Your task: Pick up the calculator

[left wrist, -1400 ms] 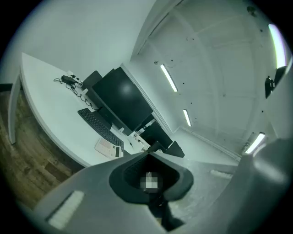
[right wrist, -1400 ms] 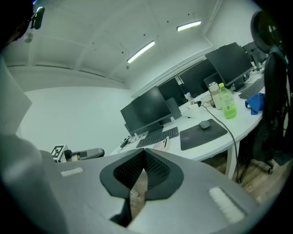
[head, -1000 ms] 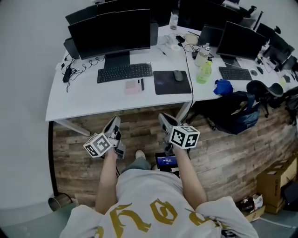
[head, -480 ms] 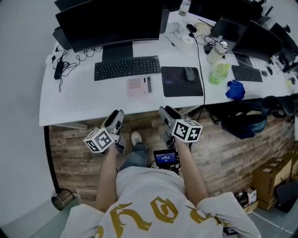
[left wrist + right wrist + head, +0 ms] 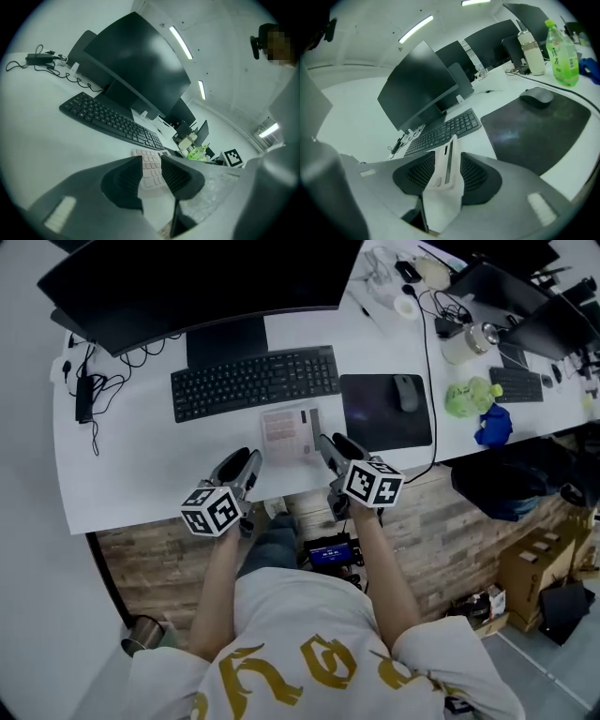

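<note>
The calculator [image 5: 289, 433], pale pink with a dark display strip, lies flat on the white desk [image 5: 131, 465] just in front of the black keyboard [image 5: 255, 381]. My left gripper [image 5: 248, 461] hovers over the desk's front edge, to the calculator's lower left. Its jaws are open and empty. My right gripper [image 5: 326, 444] sits by the calculator's lower right corner, also open. In the left gripper view the calculator [image 5: 151, 169] shows through the gap between the fingers [image 5: 126, 180]. In the right gripper view the calculator [image 5: 446, 165] lies on the desk beyond the fingers [image 5: 478, 176].
A dark mouse pad [image 5: 384, 413] with a mouse [image 5: 405, 393] lies right of the calculator. A large monitor [image 5: 197, 282] stands behind the keyboard. Bottles [image 5: 561, 51], cables and a blue cloth [image 5: 494, 424] crowd the desk's right end. Below the desk edge is wooden floor [image 5: 150, 568].
The view and both grippers have moved forward, from over the floor to the desk's front edge. The grippers now flank the calculator. Both stayed open.
</note>
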Available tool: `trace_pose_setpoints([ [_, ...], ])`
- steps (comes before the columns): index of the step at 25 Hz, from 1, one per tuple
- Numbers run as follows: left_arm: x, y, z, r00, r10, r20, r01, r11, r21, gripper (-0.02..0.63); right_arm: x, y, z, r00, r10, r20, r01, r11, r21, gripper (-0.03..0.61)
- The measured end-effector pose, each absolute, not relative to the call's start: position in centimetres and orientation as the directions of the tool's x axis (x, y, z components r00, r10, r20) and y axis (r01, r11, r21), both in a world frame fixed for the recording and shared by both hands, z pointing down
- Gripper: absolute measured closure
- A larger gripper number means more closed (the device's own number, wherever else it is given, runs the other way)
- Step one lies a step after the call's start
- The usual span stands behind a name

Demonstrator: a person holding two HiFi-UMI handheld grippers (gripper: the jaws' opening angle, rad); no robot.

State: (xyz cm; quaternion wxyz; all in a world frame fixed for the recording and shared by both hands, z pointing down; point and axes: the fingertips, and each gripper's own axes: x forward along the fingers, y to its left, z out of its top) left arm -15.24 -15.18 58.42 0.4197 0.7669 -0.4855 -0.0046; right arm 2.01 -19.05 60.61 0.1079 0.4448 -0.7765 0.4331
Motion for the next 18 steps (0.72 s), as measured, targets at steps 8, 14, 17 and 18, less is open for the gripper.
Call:
trace_pose_setpoints([
  [8, -15.6, -18.5, 60.7, 0.586, -0.708, 0.395, -0.701, -0.199, 0.685, 0.503, 0.3, -20.8, 63.6, -0.550, -0.592, 0.589, -0.799, 0.167, -0.578, 0.377],
  [14, -15.8, -19.7, 61.1, 0.616, -0.688, 0.385, -0.679, -0.216, 0.702, 0.517, -0.1, -21.6, 64.1, -0.548, -0.604, 0.579, -0.785, 0.131, -0.606, 0.400],
  [17, -15.8, -19.9, 61.0, 0.630, -0.679, 0.376, -0.670, -0.232, 0.705, 0.525, -0.4, -21.9, 64.3, -0.544, -0.595, 0.592, -0.795, 0.139, -0.591, 0.447],
  [18, -15.8, -20.0, 61.0, 0.633, -0.678, 0.374, -0.668, -0.235, 0.706, 0.525, -0.6, -22.0, 64.4, -0.549, -0.587, 0.595, -0.794, 0.142, -0.592, 0.449],
])
